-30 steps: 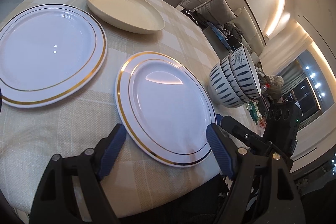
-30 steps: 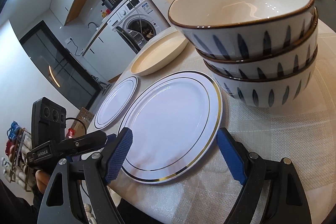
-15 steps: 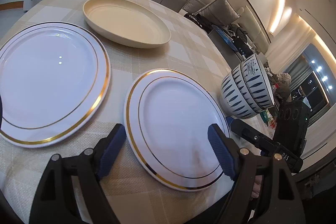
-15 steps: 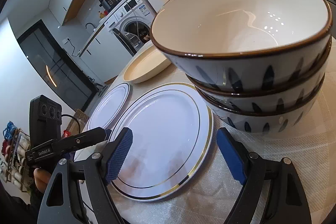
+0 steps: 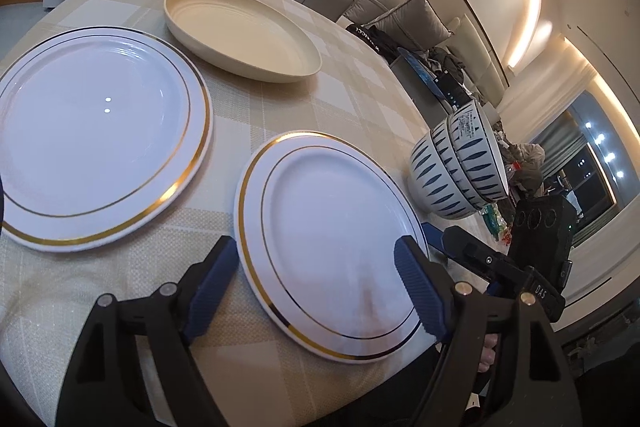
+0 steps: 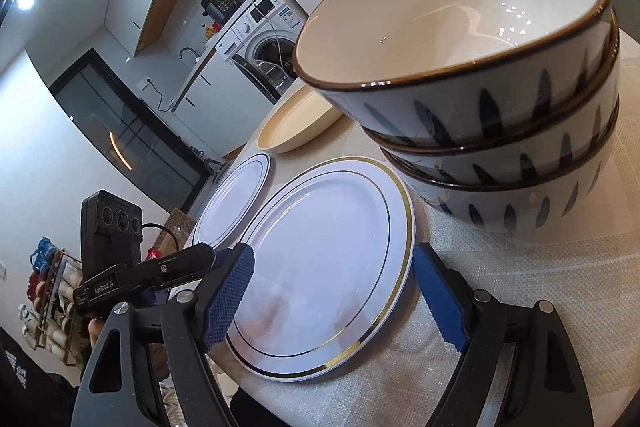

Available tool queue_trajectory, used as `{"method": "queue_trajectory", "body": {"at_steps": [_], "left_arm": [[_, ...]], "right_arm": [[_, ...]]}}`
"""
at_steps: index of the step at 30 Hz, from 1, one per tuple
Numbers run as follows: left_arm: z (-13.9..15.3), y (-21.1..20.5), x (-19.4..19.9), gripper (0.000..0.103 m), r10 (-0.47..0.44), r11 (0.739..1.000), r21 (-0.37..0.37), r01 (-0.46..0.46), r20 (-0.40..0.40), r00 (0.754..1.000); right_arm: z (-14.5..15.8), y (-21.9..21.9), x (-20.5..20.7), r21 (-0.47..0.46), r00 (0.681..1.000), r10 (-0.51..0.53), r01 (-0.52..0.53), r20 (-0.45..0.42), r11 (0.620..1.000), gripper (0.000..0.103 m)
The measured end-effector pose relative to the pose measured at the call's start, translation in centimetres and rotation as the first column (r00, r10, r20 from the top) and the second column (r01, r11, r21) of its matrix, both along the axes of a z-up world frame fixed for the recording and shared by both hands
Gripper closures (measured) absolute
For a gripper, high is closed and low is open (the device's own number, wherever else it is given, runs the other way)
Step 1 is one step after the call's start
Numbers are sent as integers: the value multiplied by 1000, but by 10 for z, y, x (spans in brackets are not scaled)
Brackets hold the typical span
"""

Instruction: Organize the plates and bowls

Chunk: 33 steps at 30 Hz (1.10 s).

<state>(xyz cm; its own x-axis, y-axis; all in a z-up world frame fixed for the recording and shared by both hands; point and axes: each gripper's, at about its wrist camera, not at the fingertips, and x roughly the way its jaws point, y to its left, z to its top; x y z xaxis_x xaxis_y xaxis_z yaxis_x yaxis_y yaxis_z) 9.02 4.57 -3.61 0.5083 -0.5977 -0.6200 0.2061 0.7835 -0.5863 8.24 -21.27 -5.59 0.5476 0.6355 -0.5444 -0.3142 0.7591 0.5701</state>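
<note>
A white gold-rimmed plate (image 5: 328, 243) (image 6: 332, 267) lies at the table's near edge. My left gripper (image 5: 314, 255) stands open over its near rim, one pad at the plate's left rim, the other above its right side. From the other side my right gripper (image 6: 334, 259) is open over the same plate, nothing pressed between its pads. A second gold-rimmed plate (image 5: 96, 131) (image 6: 236, 203) lies beside the first. Three stacked blue-leaf bowls (image 5: 460, 167) (image 6: 500, 87) stand just right of the near plate. A cream oval dish (image 5: 240, 35) (image 6: 296, 123) sits farther back.
The round table (image 5: 320, 99) has a beige checked cloth and its edge runs just under both grippers. A washing machine (image 6: 264, 55) and kitchen counter stand behind the table, a grey sofa (image 5: 400, 15) beyond its far side. A person's hand (image 5: 488, 347) holds the right gripper.
Both views have drawn a little closer to the near plate, and the bowls loom larger in the right wrist view. No dish has moved. Both jaws stay wide.
</note>
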Motion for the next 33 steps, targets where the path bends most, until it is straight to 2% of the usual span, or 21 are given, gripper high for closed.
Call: {"method": "queue_trajectory", "body": {"at_steps": [5, 7, 9, 11, 13, 15, 22, 28, 33], "left_arm": [[2, -7, -11, 23, -35, 996, 83, 34, 12, 999], [3, -9, -13, 23, -50, 992, 115, 49, 8, 999], [5, -14, -12, 23, -61, 985, 159, 61, -3, 998], [6, -19, -9, 23, -66, 973, 219, 67, -9, 998], [6, -27, -8, 23, -78, 951, 300, 77, -8, 997], [5, -33, -7, 23, -94, 933, 348, 90, -5, 996], [6, -38, -5, 24, -122, 917, 381, 118, -13, 992], [7, -39, -5, 25, -131, 911, 393, 127, -19, 991], [7, -36, -5, 27, -130, 915, 383, 128, -21, 991]], "right_arm": [[3, 10, -11, -75, 999, 51, -49, 15, 996, 21], [4, 13, -13, -105, 998, 64, -62, 12, 993, 27], [6, 13, -10, -136, 998, 57, -58, -11, 989, 28], [8, 12, -5, -164, 999, 30, -35, -36, 986, 30], [9, 13, -1, -180, 998, 24, -35, -65, 983, 31], [10, 17, 3, -197, 996, 27, -43, -81, 979, 31], [9, 26, 6, -187, 990, 73, -95, -120, 978, 31], [11, 25, 5, -187, 985, 72, -101, -155, 977, 31], [9, 14, 4, -108, 978, 86, -108, -188, 988, 31]]}}
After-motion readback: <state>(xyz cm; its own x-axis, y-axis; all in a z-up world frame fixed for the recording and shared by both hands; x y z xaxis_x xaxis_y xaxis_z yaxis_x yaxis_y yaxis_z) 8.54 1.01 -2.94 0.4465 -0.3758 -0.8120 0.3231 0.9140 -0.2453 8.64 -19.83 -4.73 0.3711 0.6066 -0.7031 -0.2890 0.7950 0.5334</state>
